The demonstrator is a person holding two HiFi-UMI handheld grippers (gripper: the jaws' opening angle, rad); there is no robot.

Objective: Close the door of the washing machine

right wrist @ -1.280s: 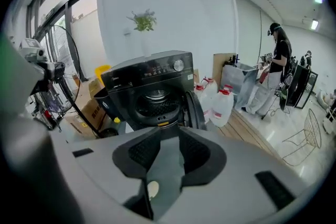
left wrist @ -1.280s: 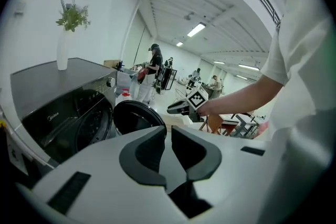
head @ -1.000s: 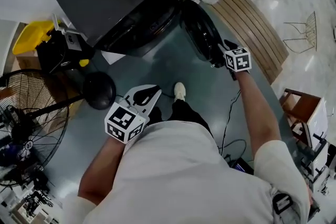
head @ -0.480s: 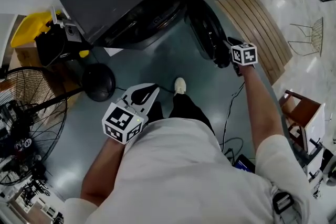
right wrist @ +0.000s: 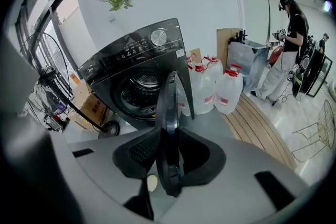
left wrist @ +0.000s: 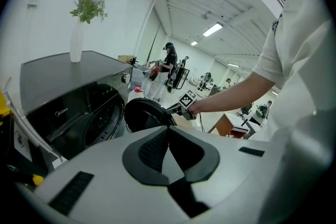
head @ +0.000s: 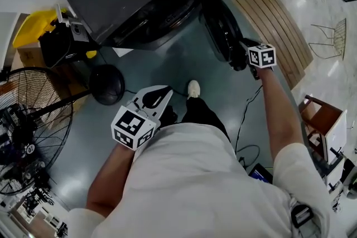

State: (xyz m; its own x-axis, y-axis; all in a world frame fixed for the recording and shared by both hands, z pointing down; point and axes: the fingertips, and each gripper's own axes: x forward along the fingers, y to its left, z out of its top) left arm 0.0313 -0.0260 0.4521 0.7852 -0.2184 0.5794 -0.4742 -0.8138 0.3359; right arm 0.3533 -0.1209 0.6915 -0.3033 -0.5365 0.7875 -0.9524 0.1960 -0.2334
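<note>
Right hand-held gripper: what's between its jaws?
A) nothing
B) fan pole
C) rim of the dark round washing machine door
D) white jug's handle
C: the right gripper view shows the dark round washing machine door edge-on, its rim between the jaws of the right hand-held gripper, which are closing on it.
</note>
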